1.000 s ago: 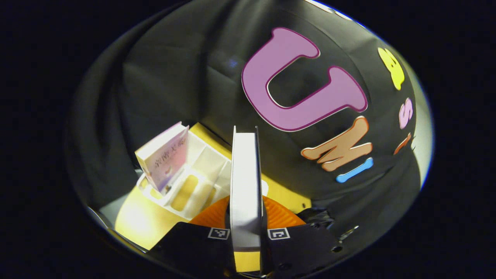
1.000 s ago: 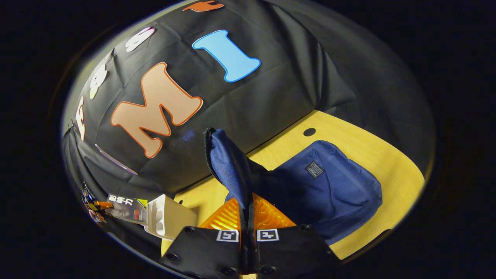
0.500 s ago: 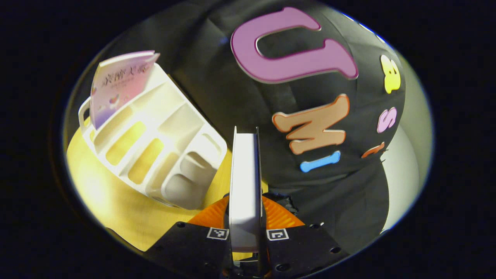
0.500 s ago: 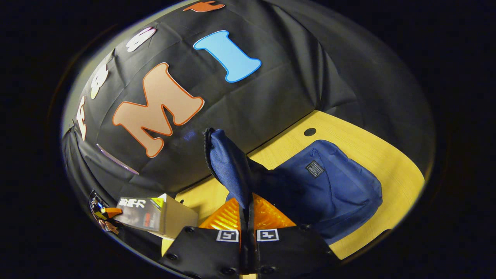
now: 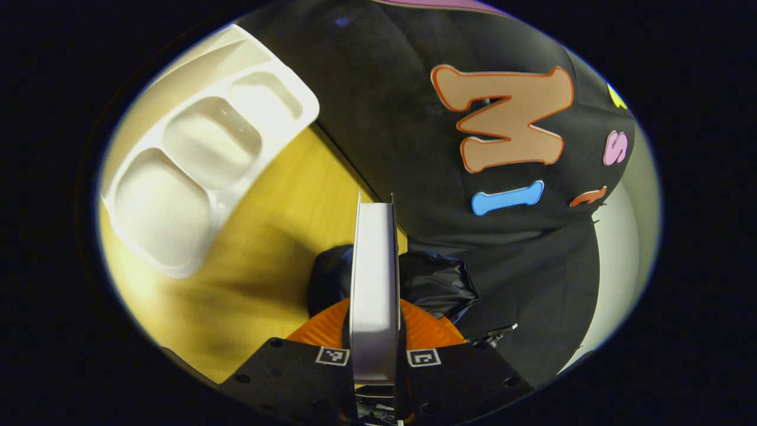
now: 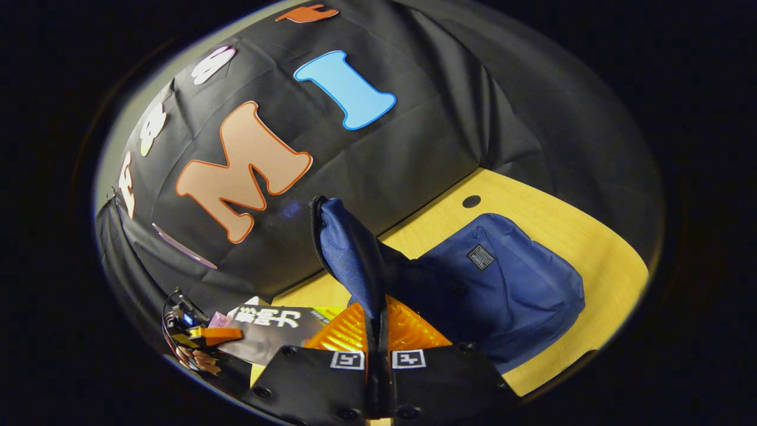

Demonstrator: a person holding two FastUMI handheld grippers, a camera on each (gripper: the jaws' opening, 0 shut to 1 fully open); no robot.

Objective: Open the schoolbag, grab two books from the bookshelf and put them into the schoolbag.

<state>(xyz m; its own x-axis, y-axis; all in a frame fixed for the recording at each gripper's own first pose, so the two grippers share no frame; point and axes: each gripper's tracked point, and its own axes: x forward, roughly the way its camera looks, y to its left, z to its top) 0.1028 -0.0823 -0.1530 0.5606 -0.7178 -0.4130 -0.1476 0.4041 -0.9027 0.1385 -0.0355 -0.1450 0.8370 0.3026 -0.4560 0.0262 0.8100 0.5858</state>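
- Left tongs (image 5: 374, 331): clenched on a book (image 5: 374, 284), both fingers pressing its covers; we see it edge-on, fore-edge toward the camera, standing upright between the fingers. In the right gripper view the same book (image 6: 269, 331) shows a dark cover, carried low at the left with the left tongs (image 6: 198, 343) at its end.
- Right tongs (image 6: 377, 361): clenched on the raised flap (image 6: 346, 254) of the schoolbag, fingers pinching the fabric just below the zip edge and holding the mouth up.
- Schoolbag (image 6: 502, 290): blue, lying on the desk (image 6: 591, 236) toward its right side, near the back edge by the cable hole; the body slumps flat behind the lifted flap.
- Bookshelf (image 5: 201, 148): white plastic rack, on the desk (image 5: 266, 236) near its back edge, well apart from the held book.
- Stage, as we judge it: first book in transit to the bag, second not yet taken.
- Risks, as we judge them: the flap is limp, so the mouth may sag shut and the book's corner could catch on the zip or fabric; a thin pinch on smooth covers could let the book pivot or slide; pushing against the bag could drag it along the desk.
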